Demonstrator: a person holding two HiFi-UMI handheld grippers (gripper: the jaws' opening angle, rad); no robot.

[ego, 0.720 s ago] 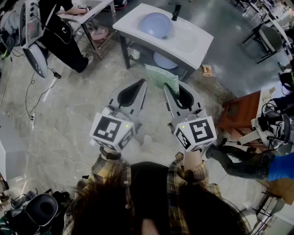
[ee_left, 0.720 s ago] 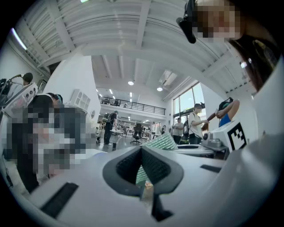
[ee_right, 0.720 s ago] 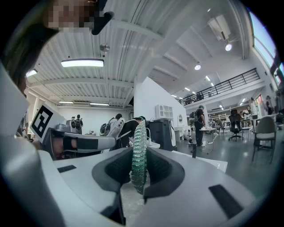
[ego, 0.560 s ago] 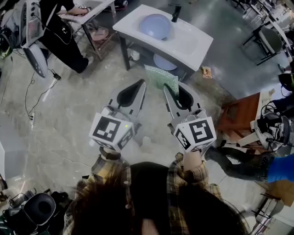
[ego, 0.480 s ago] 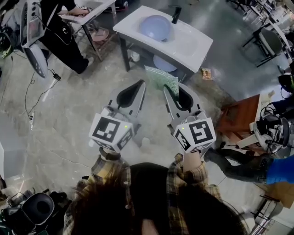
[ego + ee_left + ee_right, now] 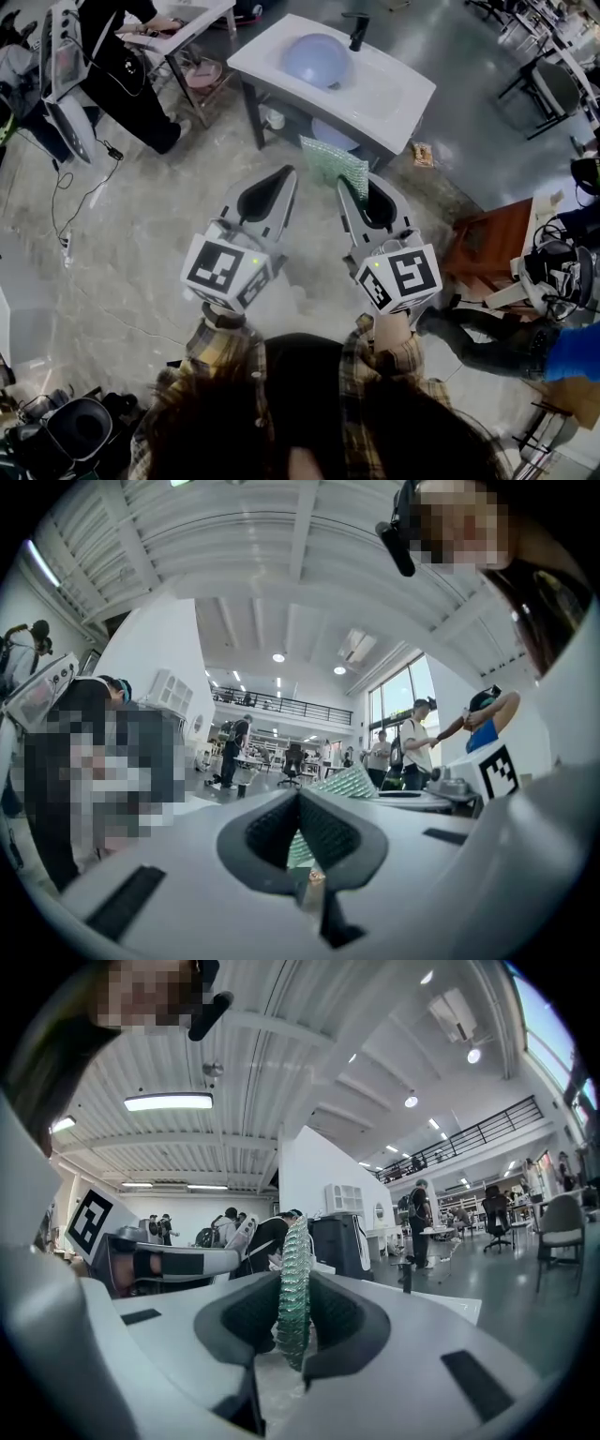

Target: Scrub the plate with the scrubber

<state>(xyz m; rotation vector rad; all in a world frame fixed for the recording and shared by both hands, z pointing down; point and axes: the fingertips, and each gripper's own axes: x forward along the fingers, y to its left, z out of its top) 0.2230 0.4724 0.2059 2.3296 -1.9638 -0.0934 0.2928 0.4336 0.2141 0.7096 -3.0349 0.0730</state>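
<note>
A pale blue plate (image 6: 317,53) lies dome-up in the white sink (image 6: 394,89) ahead of me, beside a black faucet (image 6: 357,28). My right gripper (image 6: 343,183) is held level in front of the sink, shut on a green knobbly scrubber (image 6: 333,161) that sticks out past its tips. In the right gripper view the scrubber (image 6: 294,1288) stands on edge, pinched between the jaws. My left gripper (image 6: 292,171) hovers beside it, shut with nothing in it. In the left gripper view the scrubber (image 6: 349,782) shows just beyond the left gripper's (image 6: 300,796) closed tips.
A second pale plate (image 6: 336,131) sits under the sink. A person in black (image 6: 131,66) works at a table at the upper left. A wooden stool (image 6: 487,234) and someone's legs (image 6: 487,342) are at the right. Cables (image 6: 75,187) trail across the floor.
</note>
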